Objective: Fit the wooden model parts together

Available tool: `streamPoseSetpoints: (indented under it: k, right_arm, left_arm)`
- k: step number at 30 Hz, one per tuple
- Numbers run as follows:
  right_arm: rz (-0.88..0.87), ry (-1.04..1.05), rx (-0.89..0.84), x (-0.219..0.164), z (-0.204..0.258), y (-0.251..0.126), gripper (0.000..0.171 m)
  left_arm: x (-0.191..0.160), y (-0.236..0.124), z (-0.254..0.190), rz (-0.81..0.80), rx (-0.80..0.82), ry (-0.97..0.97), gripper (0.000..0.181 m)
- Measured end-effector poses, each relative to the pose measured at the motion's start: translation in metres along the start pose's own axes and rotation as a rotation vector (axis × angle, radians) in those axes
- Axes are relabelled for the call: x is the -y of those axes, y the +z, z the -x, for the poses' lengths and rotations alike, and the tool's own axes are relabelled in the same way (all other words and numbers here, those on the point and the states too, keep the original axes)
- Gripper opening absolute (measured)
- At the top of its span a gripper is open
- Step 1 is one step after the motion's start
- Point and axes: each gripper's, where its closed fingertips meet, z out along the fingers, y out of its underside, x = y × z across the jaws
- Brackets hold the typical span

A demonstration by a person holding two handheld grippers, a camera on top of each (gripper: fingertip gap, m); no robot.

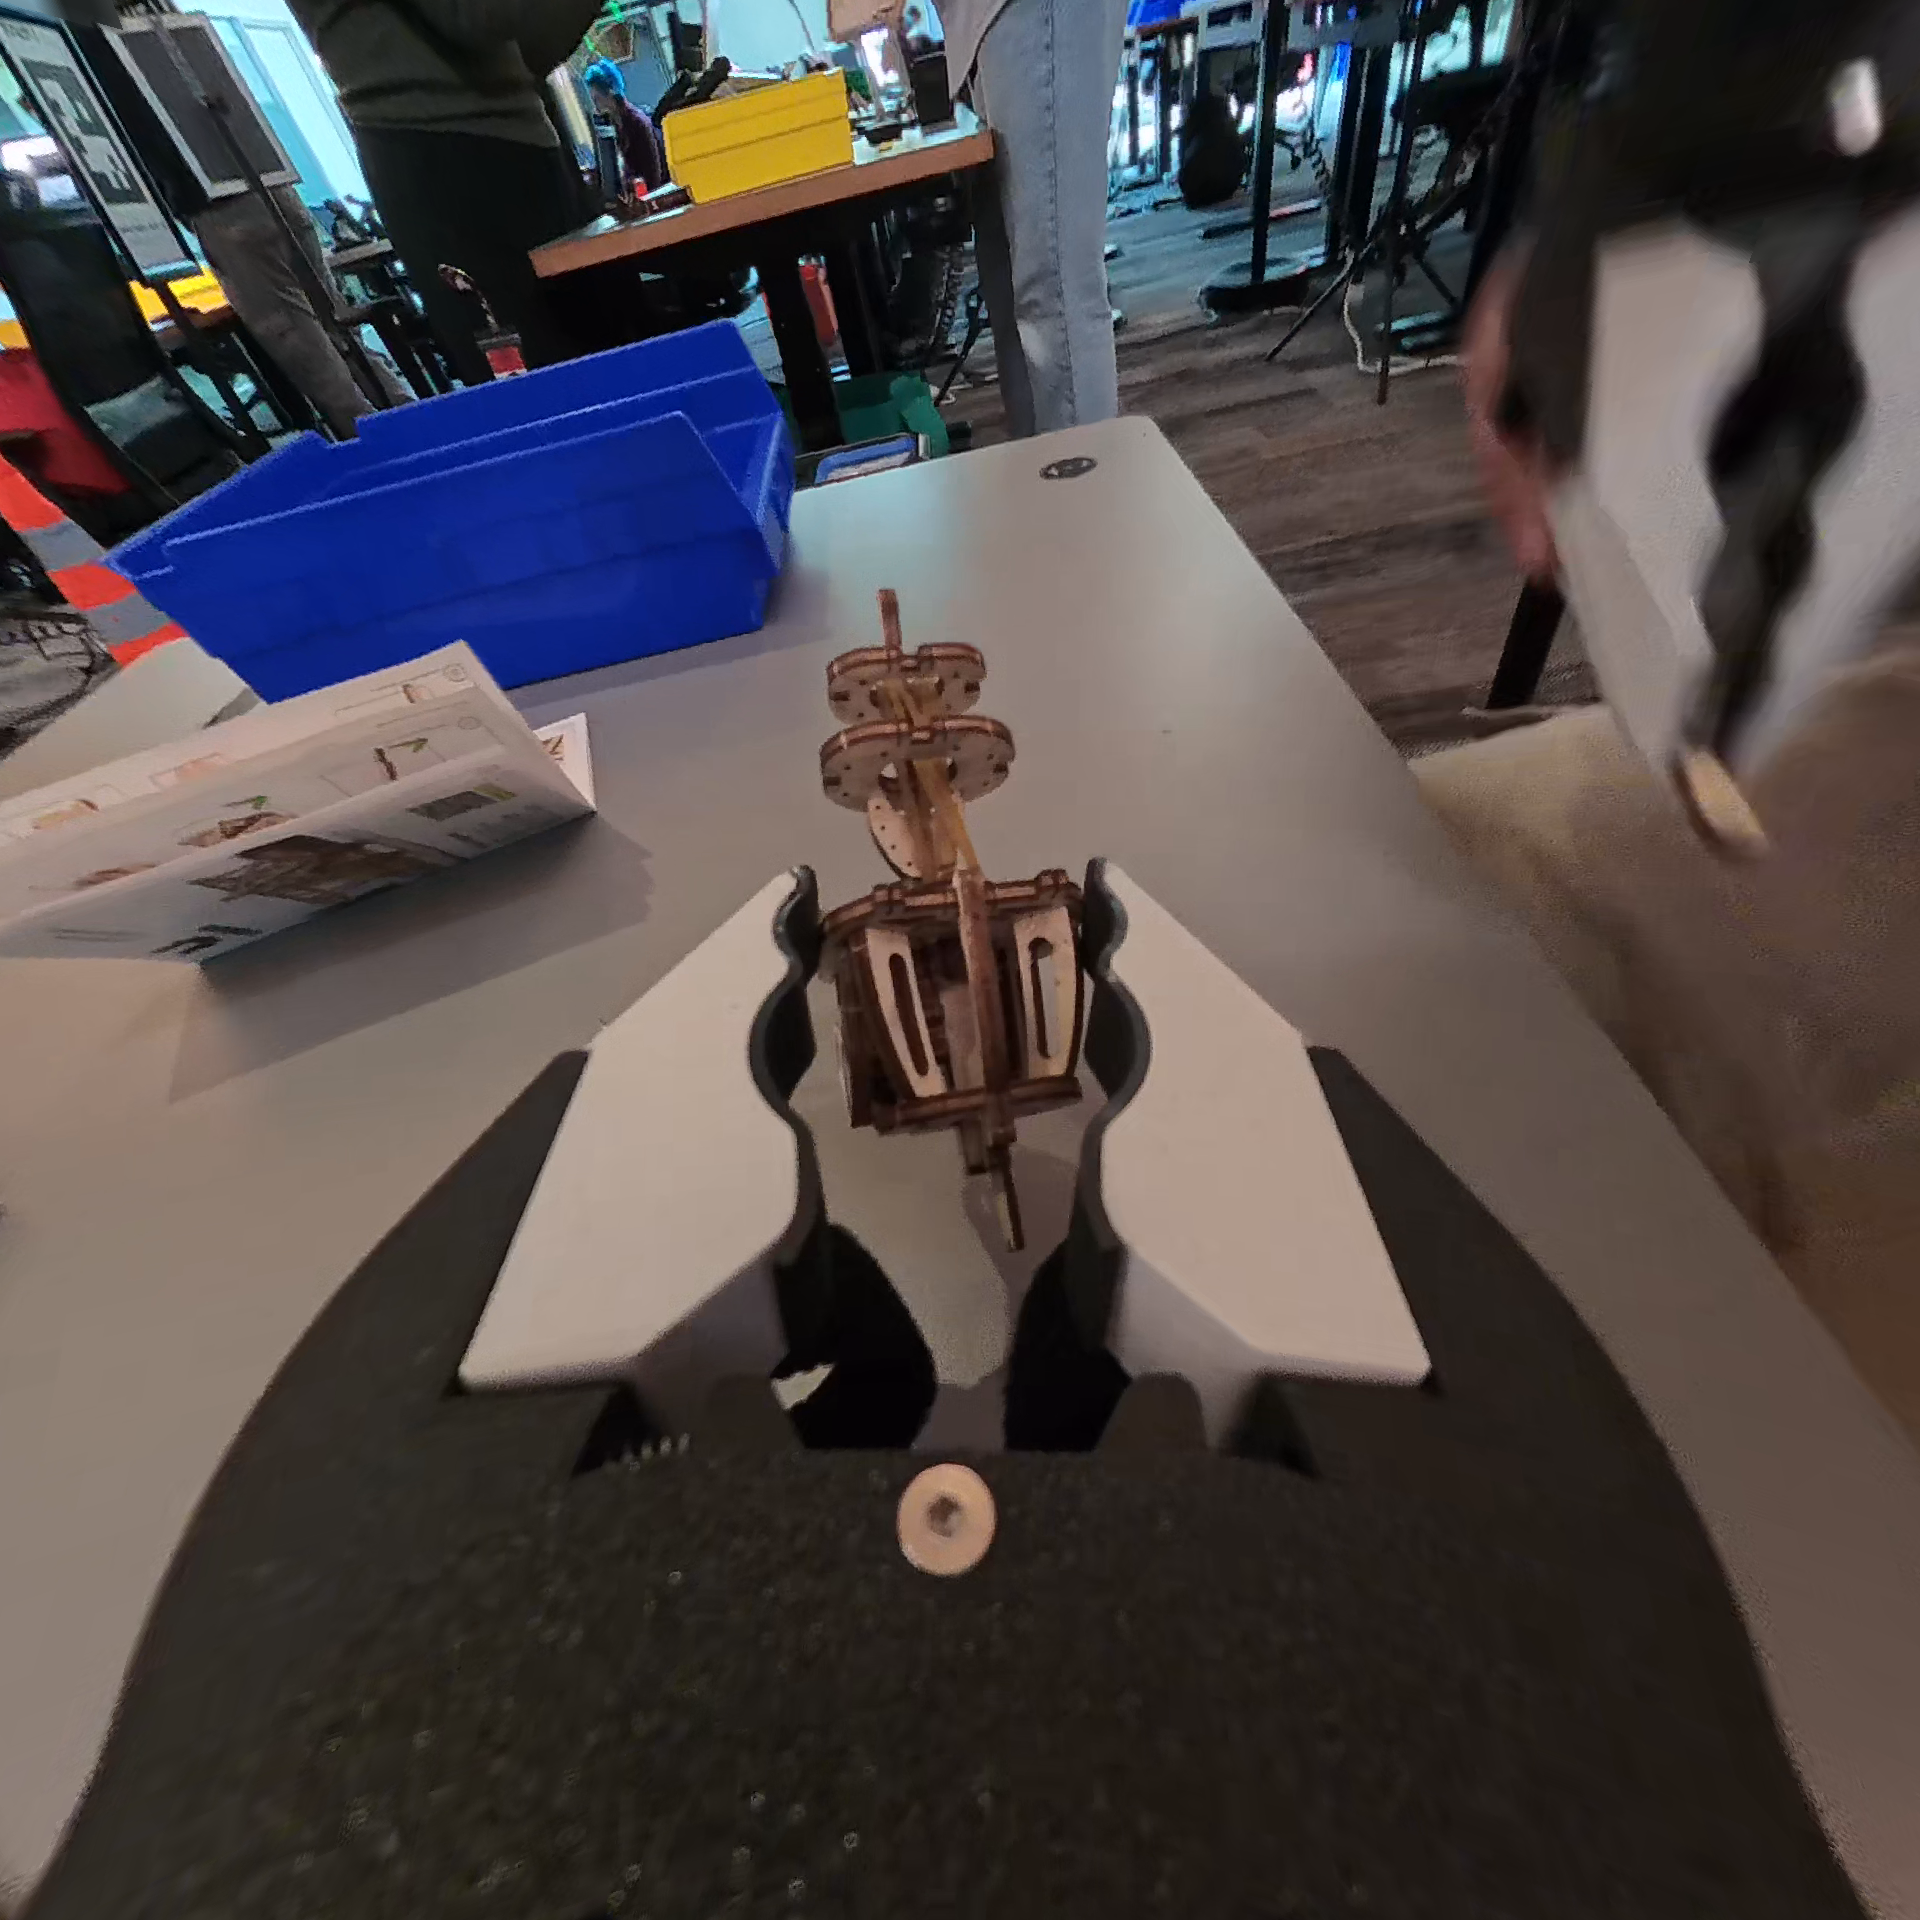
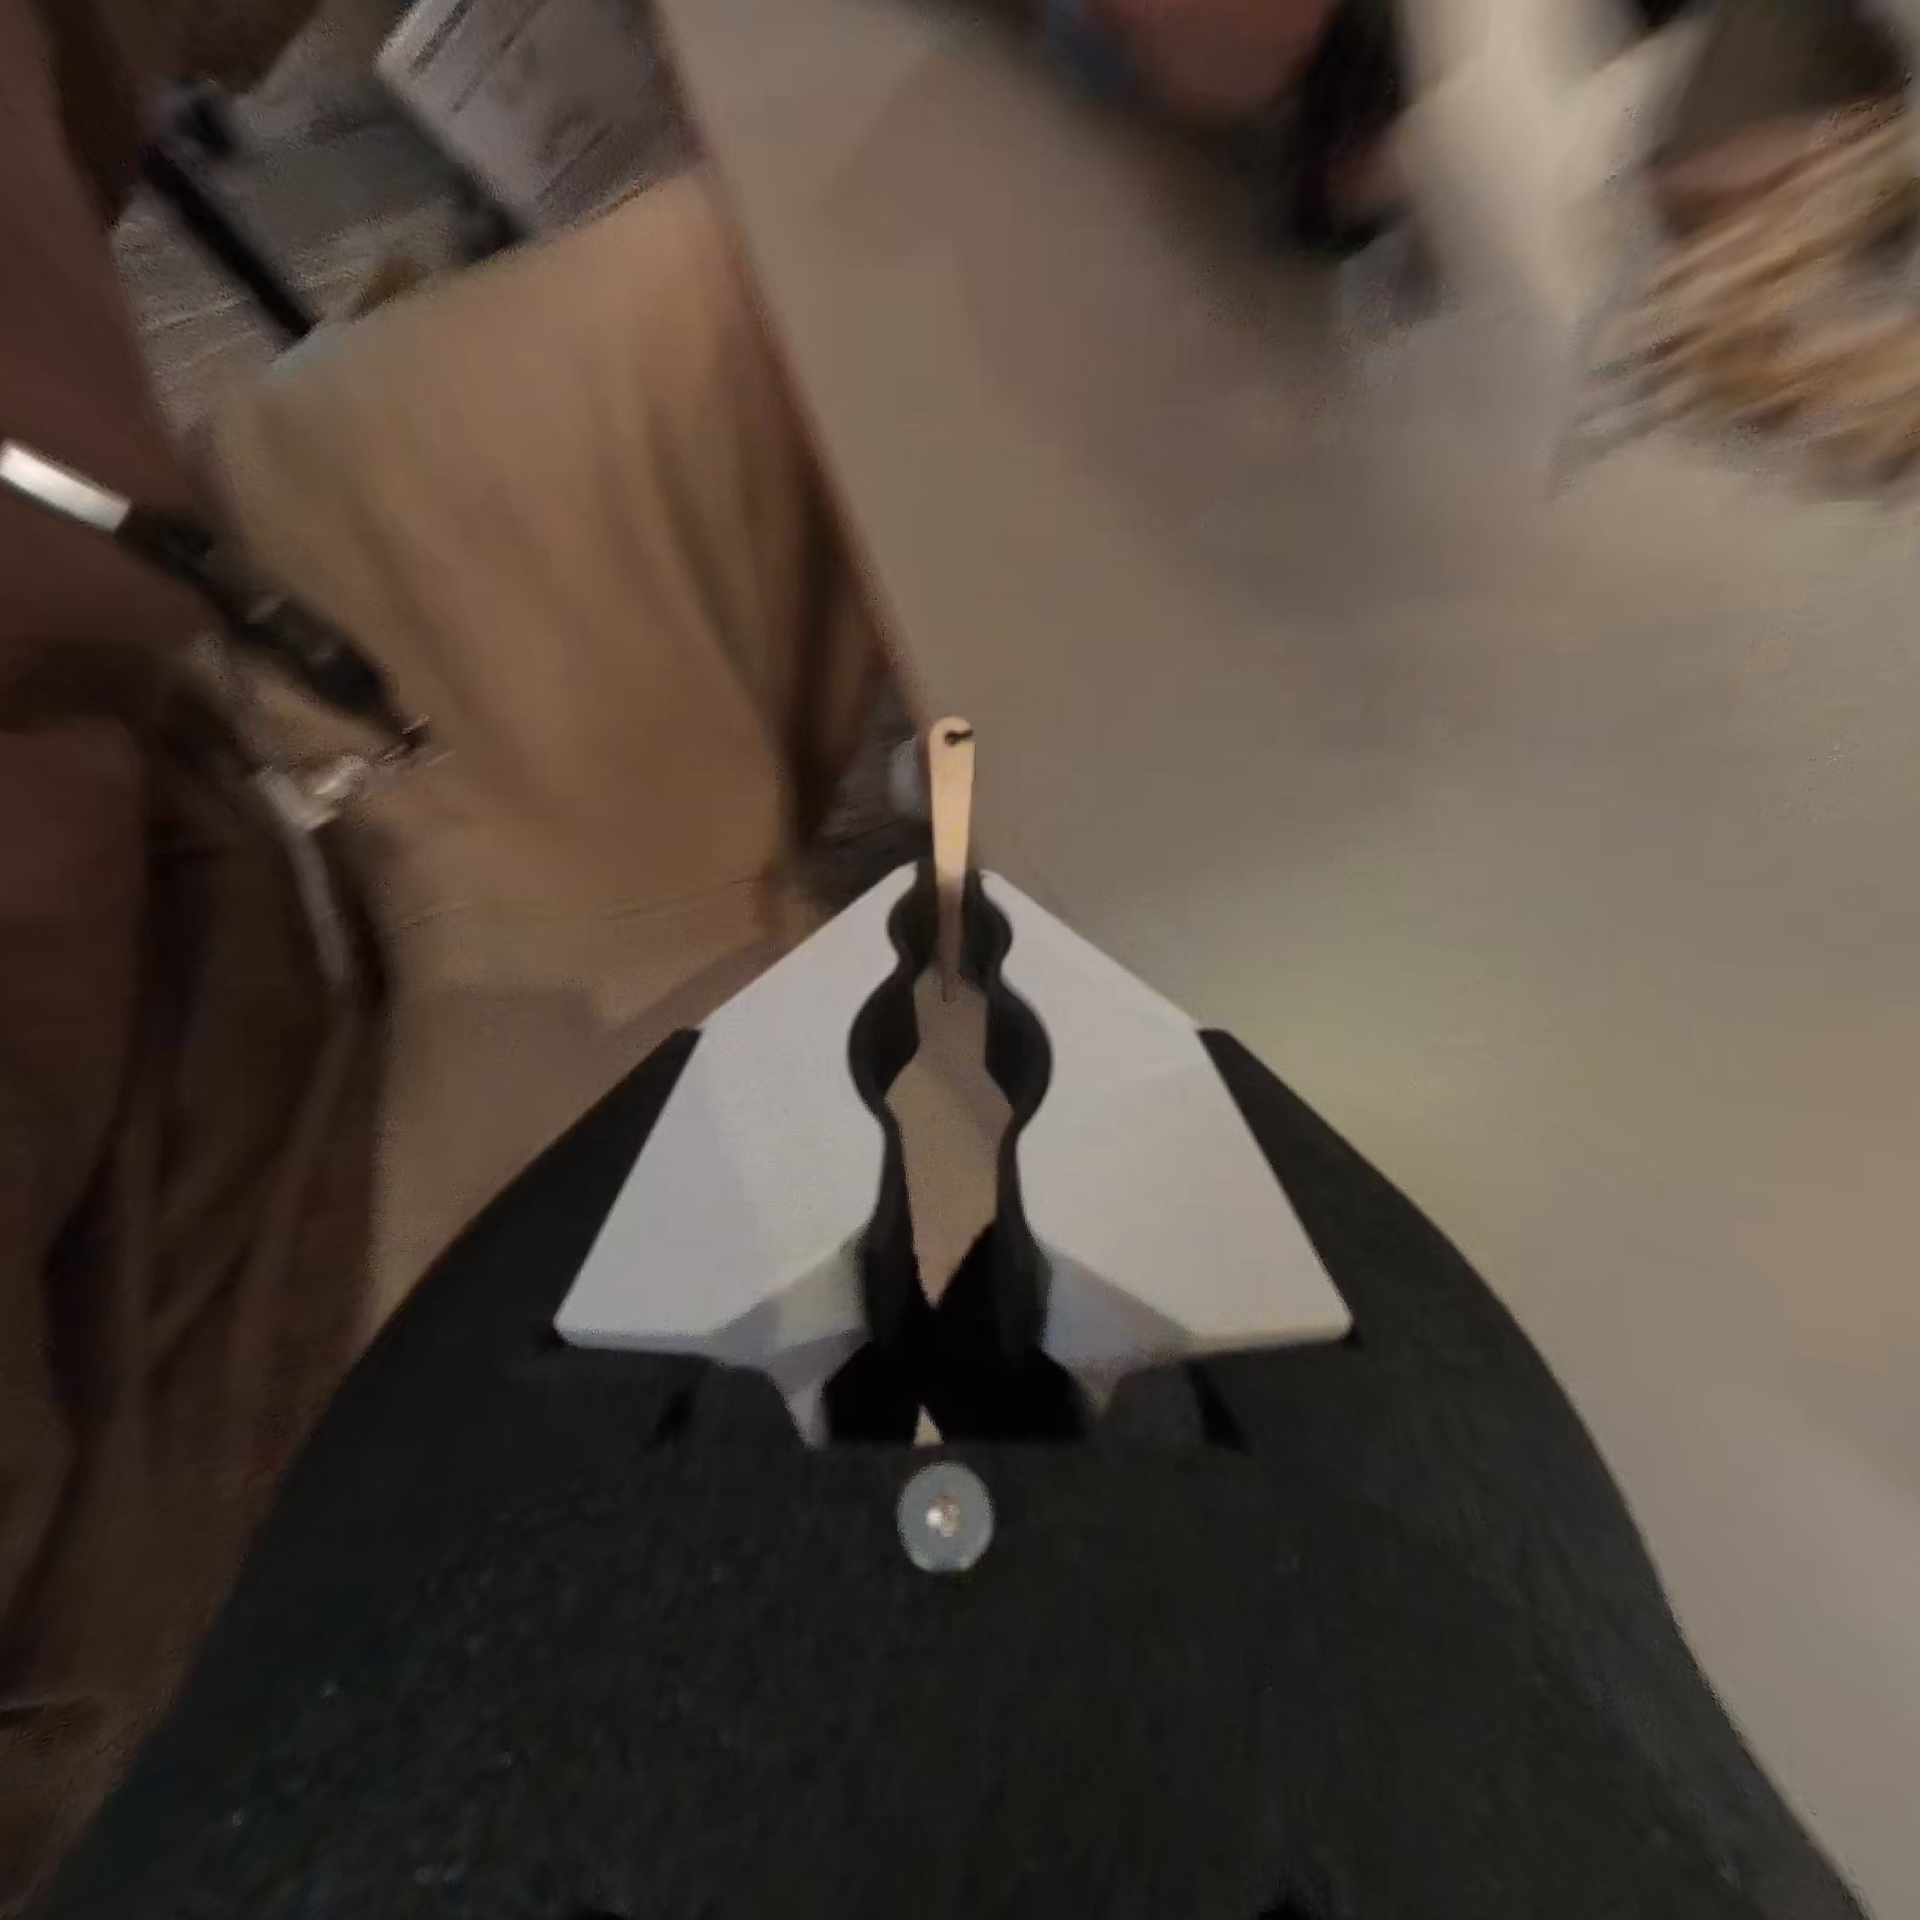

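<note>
Left wrist view shows the left claw [image 1: 951,987] clamped on the wooden model [image 1: 940,935] above the desk [image 1: 1143,644], steadying it; the right claw [image 2: 948,914] pinches a thin wooden strip [image 2: 951,800], seemingly for insertion.

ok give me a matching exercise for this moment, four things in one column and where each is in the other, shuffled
Things:
1. brown wooden model assembly
2. thin pale wooden stick
3. blue plastic bin
4. folded paper instruction booklet

Places:
A. lying on the grey table, near the bin
B. gripped between the left gripper jaws
C. at the table's far left
D. pinched in the right gripper jaws

Pairs: 1-B, 2-D, 3-C, 4-A
</note>
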Motion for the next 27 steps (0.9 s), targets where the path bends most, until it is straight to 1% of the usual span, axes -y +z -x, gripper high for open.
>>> streamPoseSetpoints:
  k: [2,3,5,6,8,12,14,15,17,19,20,21,22,23,24,25,27]
  right_arm:
    - [-0.055,-0.023,-0.131,0.024,-0.051,-0.034,0.004]
    - [-0.047,-0.04,-0.194,0.029,-0.077,-0.045,0.004]
    - [0.018,-0.089,-0.267,0.029,-0.118,-0.051,0.004]
    - [0.056,-0.107,-0.256,0.028,-0.129,-0.048,0.004]
    - [0.117,-0.153,-0.207,0.03,-0.138,-0.039,0.004]
    - [0.267,-0.227,-0.116,0.02,-0.144,-0.021,0.004]
    - [0.357,-0.196,-0.102,-0.002,-0.153,-0.018,0.004]
    - [0.39,-0.142,-0.065,-0.018,-0.154,-0.013,0.004]
    - [0.408,-0.067,-0.017,-0.047,-0.156,0.005,0.004]
    - [0.369,-0.056,0.0,-0.064,-0.155,0.023,0.004]
    - [0.316,-0.022,0.025,-0.063,-0.152,0.029,0.005]
    - [0.218,0.026,0.053,-0.052,-0.15,0.031,0.004]
    - [0.159,0.071,0.087,-0.045,-0.149,0.031,0.005]
    - [0.125,0.111,0.114,-0.039,-0.149,0.028,0.017]
    - [0.074,0.149,0.127,-0.029,-0.152,0.024,0.019]
    - [-0.023,0.185,0.154,-0.011,-0.153,0.018,0.021]
    - [-0.263,0.255,0.243,0.033,-0.149,0.004,0.026]
  left_arm:
    - [-0.002,0.002,-0.004,0.015,0.001,0.032,0.048]
    - [-0.002,0.003,-0.005,0.02,0.001,0.045,0.048]
    - [-0.004,0.004,-0.007,0.031,0.006,0.067,0.048]
    - [-0.005,0.004,-0.008,0.038,0.005,0.076,0.048]
    - [-0.007,0.005,-0.007,0.052,0.017,0.095,0.048]
    - [-0.015,0.007,-0.007,0.1,0.025,0.144,0.048]
    - [-0.024,0.007,-0.004,0.157,0.042,0.196,0.048]
    - [-0.028,0.005,0.001,0.191,0.064,0.24,0.048]
    - [-0.033,0.0,0.008,0.237,0.091,0.312,0.048]
    - [-0.033,-0.002,0.014,0.245,0.121,0.345,0.048]
    - [-0.036,-0.002,0.016,0.259,0.133,0.374,0.048]
    - [-0.04,-0.001,0.016,0.276,0.144,0.402,0.048]
    - [-0.042,0.001,0.014,0.284,0.155,0.433,0.048]
    - [-0.044,0.003,0.011,0.287,0.156,0.462,0.048]
    - [-0.043,0.004,0.007,0.286,0.154,0.481,0.048]
    - [-0.039,0.005,0.004,0.271,0.156,0.493,0.048]
    - [-0.031,0.006,-0.006,0.229,0.137,0.484,0.048]
